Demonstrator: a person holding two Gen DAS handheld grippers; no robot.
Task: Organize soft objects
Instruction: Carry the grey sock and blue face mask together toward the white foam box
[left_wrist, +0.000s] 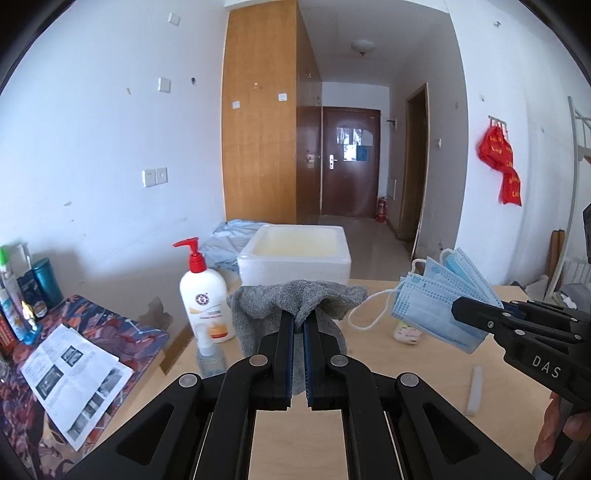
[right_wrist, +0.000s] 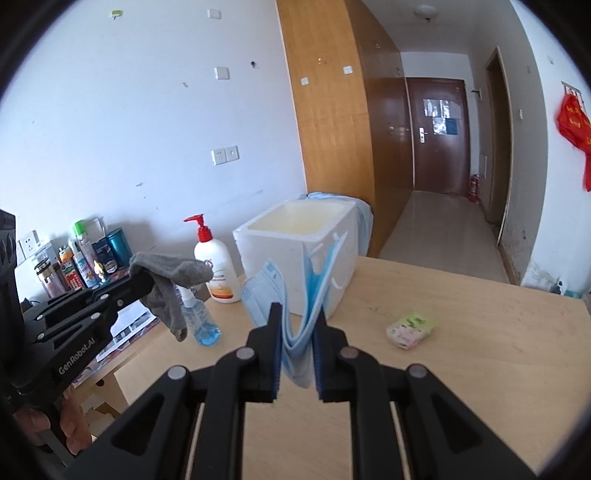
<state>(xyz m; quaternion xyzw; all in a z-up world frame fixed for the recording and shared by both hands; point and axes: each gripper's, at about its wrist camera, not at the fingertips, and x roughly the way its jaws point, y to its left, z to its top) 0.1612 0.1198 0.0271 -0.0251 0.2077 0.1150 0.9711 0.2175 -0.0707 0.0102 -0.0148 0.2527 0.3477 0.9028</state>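
We see the wooden counter (left_wrist: 424, 369) carrying everything, with a white foam box (left_wrist: 295, 258) at its far edge, open on top and looking empty inside. Behind the box lies a pale blue cloth (left_wrist: 229, 236), partly hidden. Left of the counter a patterned side surface (left_wrist: 110, 332) holds a printed leaflet (left_wrist: 74, 376) and a row of bottles and cans against the wall.

Left gripper (left_wrist: 299, 325) is up over the counter, jaws nearly together and clamped on a grey sock (left_wrist: 295, 299); the sock drapes over the tips and hangs down, clear of the counter in the right wrist view (right_wrist: 166, 288). Right gripper (right_wrist: 298, 321) is also raised, jaws narrow and pinching a bunch of blue face masks (right_wrist: 295, 295), at least 3, fanned out with white ear loops dangling; from the left wrist view they sit just right of the sock (left_wrist: 436, 306), apart from it.

Near the box stands a white lotion bottle with red pump (left_wrist: 203, 295), with a small clear spray bottle of blue liquid (right_wrist: 199, 317) just in front. A small tissue packet (right_wrist: 410, 328) lies on the counter to the right, and a white stick-like strip (left_wrist: 474, 391) nearer us
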